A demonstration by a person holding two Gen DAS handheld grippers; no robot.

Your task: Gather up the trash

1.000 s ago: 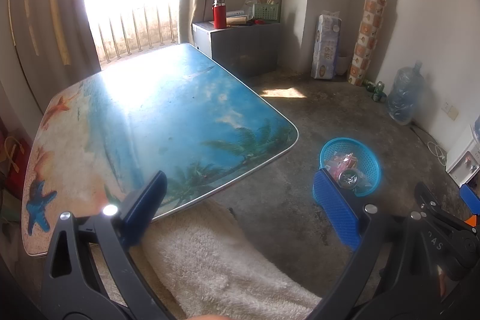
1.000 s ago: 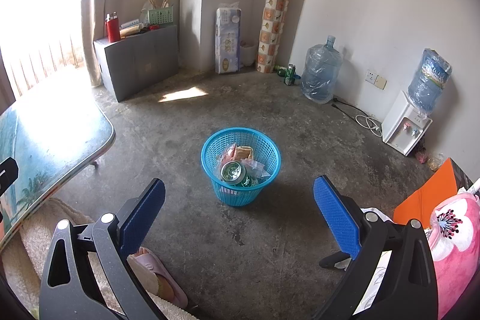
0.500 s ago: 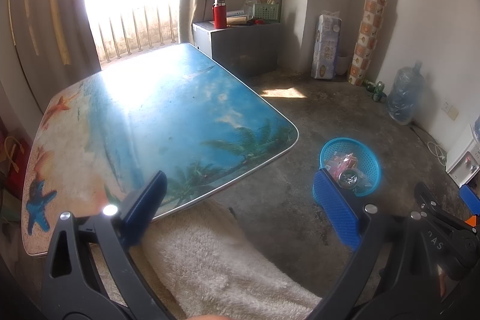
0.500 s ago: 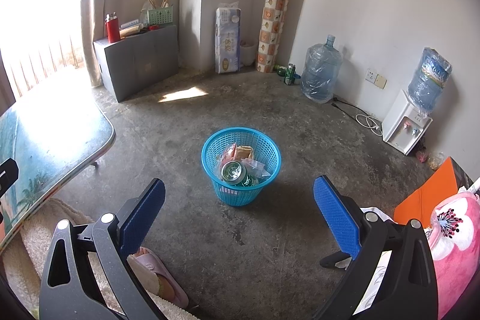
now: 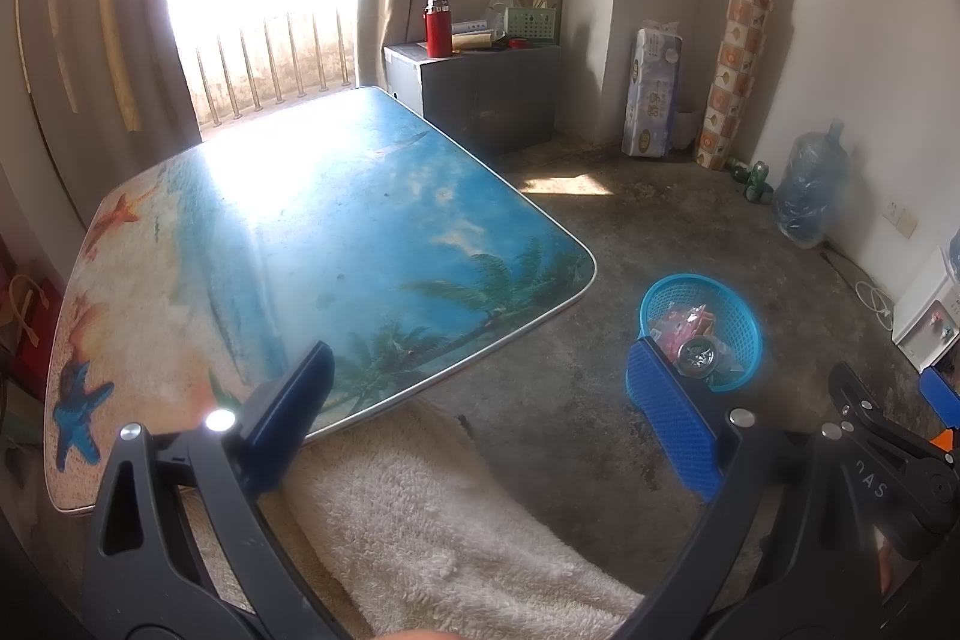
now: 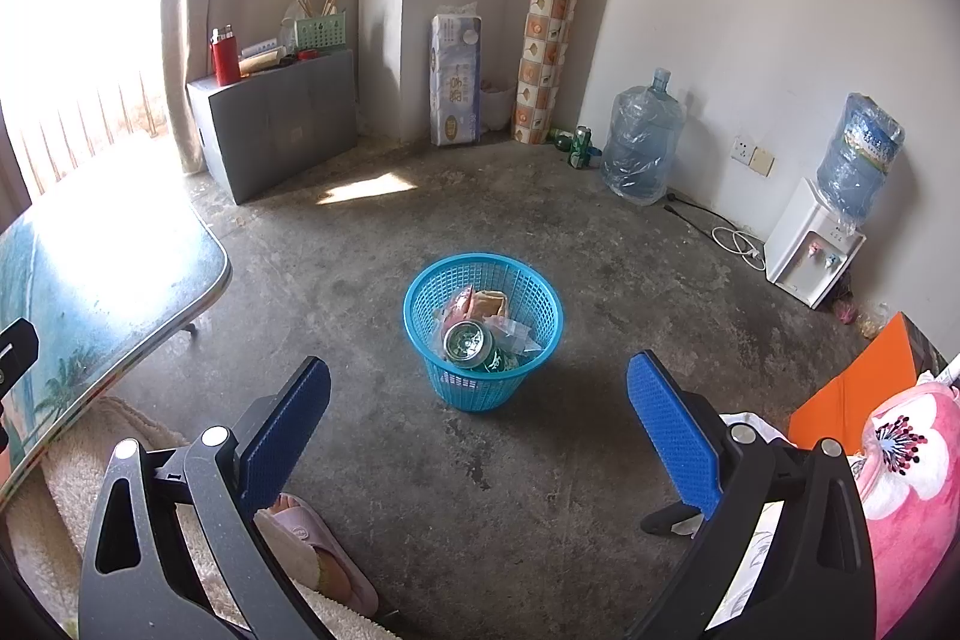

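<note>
- Blue plastic basket (image 6: 483,331) on concrete floor (image 6: 372,460), beside table (image 5: 312,244); holds can (image 6: 467,340) and wrappers.
- Left gripper (image 5: 480,415): jaws wide apart, empty.
- Right gripper (image 6: 480,415): jaws wide apart, empty, facing basket.

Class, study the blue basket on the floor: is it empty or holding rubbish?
Holding rubbish: the blue basket stands upright with a can and wrappers inside.

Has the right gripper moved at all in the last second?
No. In the right wrist view, the blue basket and table edge sit in the same spots between the open right gripper fingers.
</note>
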